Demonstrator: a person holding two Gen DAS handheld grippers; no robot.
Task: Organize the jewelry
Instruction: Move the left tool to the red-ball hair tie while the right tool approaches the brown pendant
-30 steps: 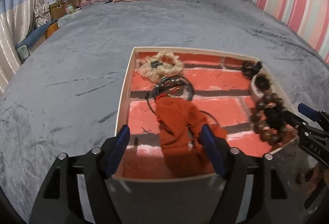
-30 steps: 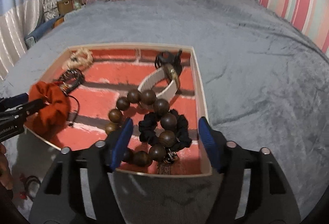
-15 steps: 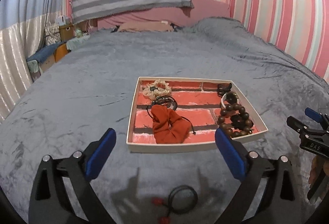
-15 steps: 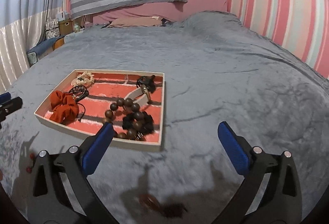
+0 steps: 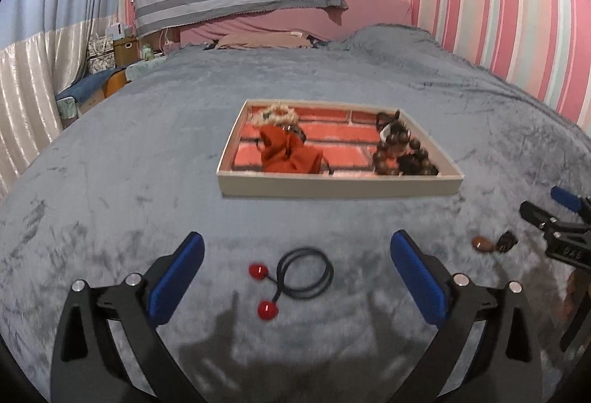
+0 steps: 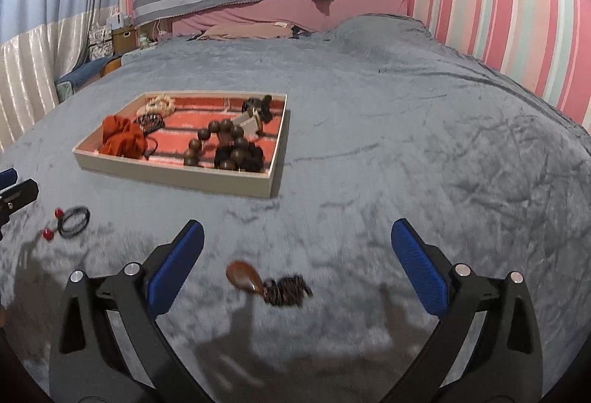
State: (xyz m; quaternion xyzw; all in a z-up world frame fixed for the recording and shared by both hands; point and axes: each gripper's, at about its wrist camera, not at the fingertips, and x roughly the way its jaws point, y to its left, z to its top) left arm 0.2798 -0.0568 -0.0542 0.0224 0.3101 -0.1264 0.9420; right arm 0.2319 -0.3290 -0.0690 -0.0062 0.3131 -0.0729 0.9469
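a: how far along does the sorting look?

b: mostly done, i'd judge. the tray (image 5: 340, 187) on the grey blanket (image 6: 406, 144) already holds the orange scrunchie (image 5: 288, 153), a cream scrunchie (image 6: 160, 104), the wooden bead bracelet (image 6: 218, 144), a black scrunchie (image 6: 240, 155) under the beads and a dark clip (image 6: 256, 106) at the far corner.

a: and what's left outside?

b: two pieces. the black hair tie with red balls (image 5: 295, 275) lies on the blanket at 6 o'clock from the tray in the left view. the brown pendant with dark beads (image 6: 267, 284) lies at about 5 o'clock from the tray in the right view, well apart from it.

a: the grippers?

b: the left gripper (image 5: 295, 277) is spread wide and grips nothing; the hair tie sits between its fingers. the right gripper (image 6: 297, 273) is equally wide and also has nothing in it, with the pendant between its fingers.

a: so two pick-ups remain?

b: that's my reading, one per hand.
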